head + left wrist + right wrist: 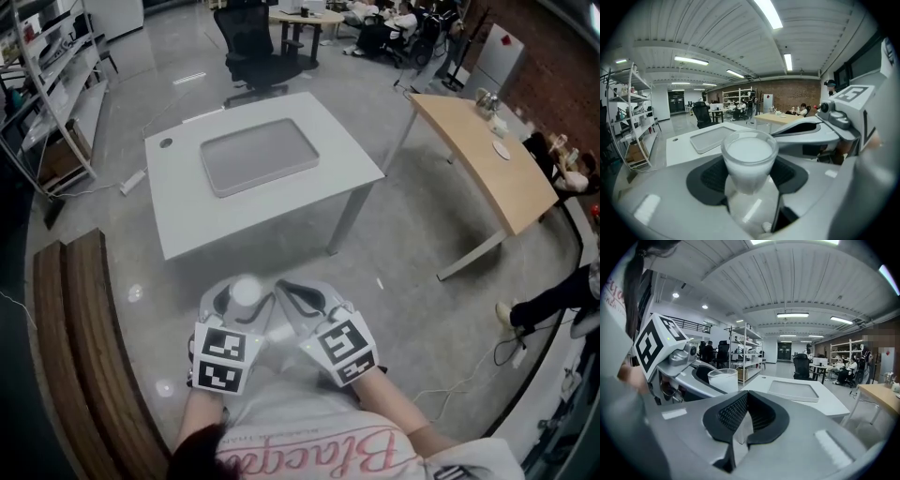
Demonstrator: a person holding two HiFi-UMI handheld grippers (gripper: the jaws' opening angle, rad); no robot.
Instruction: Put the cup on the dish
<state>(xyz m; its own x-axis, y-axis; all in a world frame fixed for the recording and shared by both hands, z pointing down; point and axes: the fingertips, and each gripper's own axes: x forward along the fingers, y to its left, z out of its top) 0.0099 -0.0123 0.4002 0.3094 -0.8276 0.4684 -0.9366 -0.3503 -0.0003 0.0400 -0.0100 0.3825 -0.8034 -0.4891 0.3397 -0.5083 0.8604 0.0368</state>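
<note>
White cup (pixel 749 157), base hidden, is clamped by the left gripper (pixel 748 174) fingers; right gripper (pixel 746 414) fingers clenched empty.

Your left gripper (pixel 246 300) and right gripper (pixel 298 302) sit side by side close in front of you, almost touching. The cup (pixel 246 291) stands upright between the left gripper's jaws, clamped there, while the right gripper's jaws lie together. Ahead of both, across a stretch of floor, stands the table (pixel 187 211), well apart from the cup. The dish (pixel 260 155) lies flat on the table, around its middle. Behind the table is an office chair (pixel 255 47). To your right a wooden table (pixel 487 159) runs away from you. A bench (pixel 84 347) runs along your left, with shelving (pixel 52 75) beyond it.
</note>
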